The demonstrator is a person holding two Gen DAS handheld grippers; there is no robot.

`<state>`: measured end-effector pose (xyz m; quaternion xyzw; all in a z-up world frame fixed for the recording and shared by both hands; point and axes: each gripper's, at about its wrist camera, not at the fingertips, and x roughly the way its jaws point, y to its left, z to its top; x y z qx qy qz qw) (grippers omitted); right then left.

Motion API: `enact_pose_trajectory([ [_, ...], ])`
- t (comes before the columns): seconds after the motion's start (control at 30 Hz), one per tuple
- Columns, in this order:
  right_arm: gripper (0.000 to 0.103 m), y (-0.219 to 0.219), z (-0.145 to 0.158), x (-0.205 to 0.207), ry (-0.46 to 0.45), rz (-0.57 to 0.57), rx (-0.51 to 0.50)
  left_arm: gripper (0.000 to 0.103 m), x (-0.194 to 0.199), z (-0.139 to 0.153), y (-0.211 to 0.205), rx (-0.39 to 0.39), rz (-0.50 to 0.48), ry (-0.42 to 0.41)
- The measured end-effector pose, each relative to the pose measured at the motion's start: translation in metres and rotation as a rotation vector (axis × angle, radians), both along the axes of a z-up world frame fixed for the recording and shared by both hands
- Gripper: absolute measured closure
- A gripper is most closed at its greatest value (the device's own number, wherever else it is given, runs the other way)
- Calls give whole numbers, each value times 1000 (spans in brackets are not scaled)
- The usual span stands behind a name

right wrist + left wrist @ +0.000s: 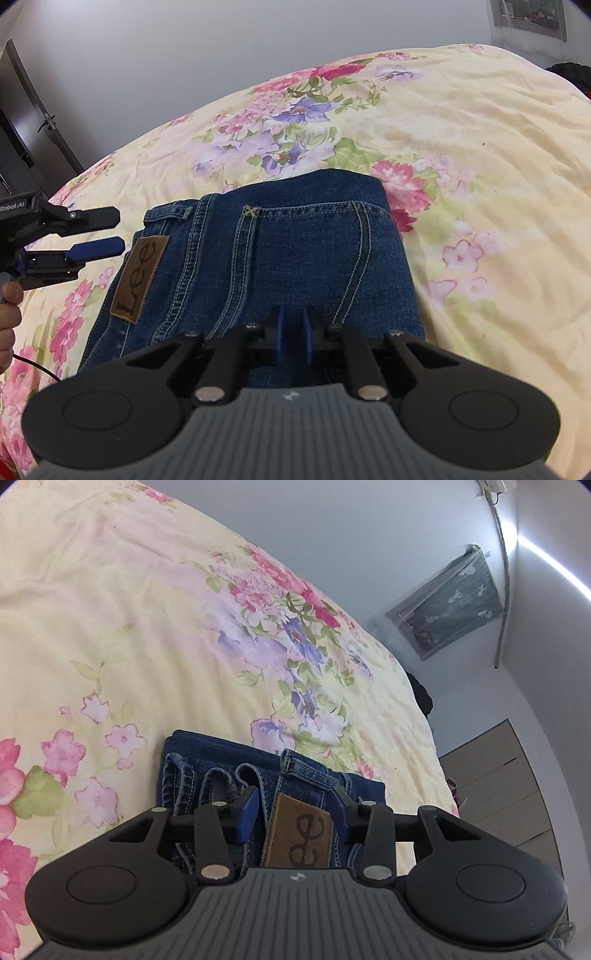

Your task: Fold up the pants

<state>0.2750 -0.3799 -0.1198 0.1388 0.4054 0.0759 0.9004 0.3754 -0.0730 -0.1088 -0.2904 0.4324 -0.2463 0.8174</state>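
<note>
Two tools flank folded jeans (258, 258) mid-frame on the floral bed (480, 147): left tool (105, 232) parted, empty; right tool (291, 334) narrowly apart, grip unclear.

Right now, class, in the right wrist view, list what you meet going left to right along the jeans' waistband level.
Hand → left tongs → Lee patch → jeans → floral bedspread.
</note>
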Motion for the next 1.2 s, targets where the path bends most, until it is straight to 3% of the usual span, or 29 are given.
enact_pose_trajectory([
  [0.2,95,-2,0,1,9,-8,14,57,14,-20,-5,-84,0,61],
  [0.4,95,-2,-1,4,19,-6,8,57,31,-31,-19,-20,-6,46],
  [0.47,94,-5,-1,4,23,-20,29,68,25,-20,-25,29,-23,-8],
  [0.5,94,-5,1,2,19,-24,35,84,18,-10,-28,78,-31,-67],
  [0.53,94,-4,3,1,10,-17,30,91,10,0,-30,109,-44,-124],
  [0.6,94,-2,11,-4,-16,8,10,94,-8,23,-32,134,-87,-236],
  [0.67,92,-3,19,-10,-39,9,-7,95,-23,43,-36,208,-114,-316],
  [0.73,86,-10,28,-17,-74,-20,-20,96,-33,53,-36,272,-115,-347],
  [0.8,86,-20,33,-20,-78,-50,-27,96,-30,46,-29,315,-102,-323],
  [0.97,86,-23,26,-10,-32,-61,-84,96,-11,-3,-7,305,-61,-198],
  [1.07,83,-9,17,1,-10,-34,-155,96,-5,-15,-5,291,-45,-177],
  [1.2,82,-6,-3,19,62,-11,-171,95,-4,-26,-7,306,-31,-165],
])
